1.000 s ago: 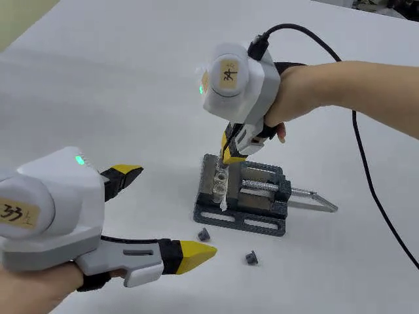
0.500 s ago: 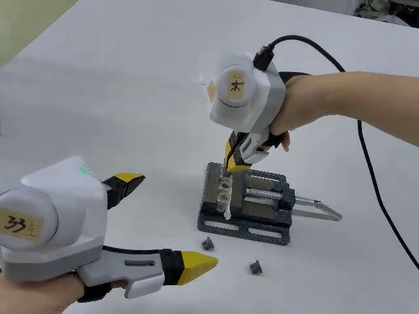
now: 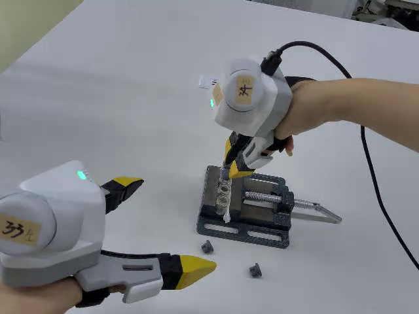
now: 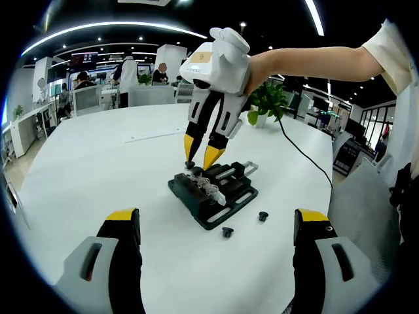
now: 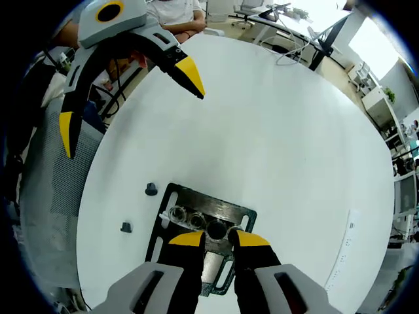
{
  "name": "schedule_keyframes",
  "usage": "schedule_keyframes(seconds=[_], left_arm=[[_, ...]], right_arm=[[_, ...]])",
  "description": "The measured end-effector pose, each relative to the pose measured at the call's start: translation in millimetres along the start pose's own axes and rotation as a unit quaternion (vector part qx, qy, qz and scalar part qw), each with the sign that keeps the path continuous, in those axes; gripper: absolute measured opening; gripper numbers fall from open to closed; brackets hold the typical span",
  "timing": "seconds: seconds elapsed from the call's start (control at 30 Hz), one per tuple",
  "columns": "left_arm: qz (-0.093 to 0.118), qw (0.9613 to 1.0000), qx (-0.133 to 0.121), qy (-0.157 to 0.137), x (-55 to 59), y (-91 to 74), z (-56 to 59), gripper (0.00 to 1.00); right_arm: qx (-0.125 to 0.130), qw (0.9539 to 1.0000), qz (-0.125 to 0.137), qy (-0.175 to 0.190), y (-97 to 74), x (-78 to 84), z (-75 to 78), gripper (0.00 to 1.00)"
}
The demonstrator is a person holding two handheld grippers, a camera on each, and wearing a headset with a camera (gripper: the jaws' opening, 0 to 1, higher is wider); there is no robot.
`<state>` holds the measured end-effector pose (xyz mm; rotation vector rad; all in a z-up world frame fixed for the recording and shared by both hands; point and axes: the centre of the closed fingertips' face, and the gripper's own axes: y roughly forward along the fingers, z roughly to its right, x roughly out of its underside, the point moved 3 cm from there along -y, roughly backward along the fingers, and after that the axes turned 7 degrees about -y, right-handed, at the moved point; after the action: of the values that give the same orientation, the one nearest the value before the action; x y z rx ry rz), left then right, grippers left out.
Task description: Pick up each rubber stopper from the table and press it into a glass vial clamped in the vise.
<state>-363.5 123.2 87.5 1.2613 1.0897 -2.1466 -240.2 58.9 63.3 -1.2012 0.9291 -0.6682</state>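
1. The right gripper (image 3: 232, 172), its jaws nearly closed on a dark rubber stopper (image 5: 216, 229), holds it over a glass vial (image 3: 224, 194) in the vise (image 3: 243, 230).
2. Risk: an off-centre push could tip the stopper aside or crack the glass.
3. The left gripper (image 3: 163, 226) gapes wide and empty near two loose stoppers (image 3: 207, 246). The table (image 3: 131, 98) lies open all round, its edges well away.

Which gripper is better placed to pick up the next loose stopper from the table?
Left. The left gripper hangs open and low, close to the nearer loose stopper in front of the vise. The right gripper is occupied above the vise, its tips at another stopper there.
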Motion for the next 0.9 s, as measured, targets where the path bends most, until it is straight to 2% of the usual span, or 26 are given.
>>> schedule_keyframes(seconds=[0.07, 0.17, 0.3, 0.43, 0.63, 0.9], left_arm=[[0.000, 1.0000, 0.000, 0.000, 0.6, -0.1, -1.2, 0.97], [0.002, 1.0000, 0.001, 0.000, 0.2, -0.2, -1.5, 0.97], [0.002, 1.0000, 0.000, 0.003, 0.1, -0.6, -2.2, 0.97], [0.002, 1.0000, 0.002, 0.003, 1.1, -0.8, -1.6, 0.97], [0.001, 1.0000, 0.006, 0.006, 1.0, -1.3, 1.7, 0.97], [0.007, 0.9999, 0.010, 0.007, -3.5, -3.7, 6.2, 0.97]], right_arm=[[0.002, 0.9998, 0.017, 0.013, -1.4, -1.9, 0.9, 0.18], [0.006, 0.9990, 0.037, 0.026, -6.8, -4.1, -3.9, 0.26], [0.009, 0.9971, 0.062, 0.043, -11.9, -6.2, -10.8, 0.32], [0.012, 0.9965, 0.070, 0.043, -12.0, -6.6, -19.4, 0.40], [0.023, 0.9945, 0.085, 0.057, -13.8, -6.6, -31.7, 0.45], [0.038, 0.9888, 0.114, 0.089, -15.5, -9.3, -53.5, 0.44]])
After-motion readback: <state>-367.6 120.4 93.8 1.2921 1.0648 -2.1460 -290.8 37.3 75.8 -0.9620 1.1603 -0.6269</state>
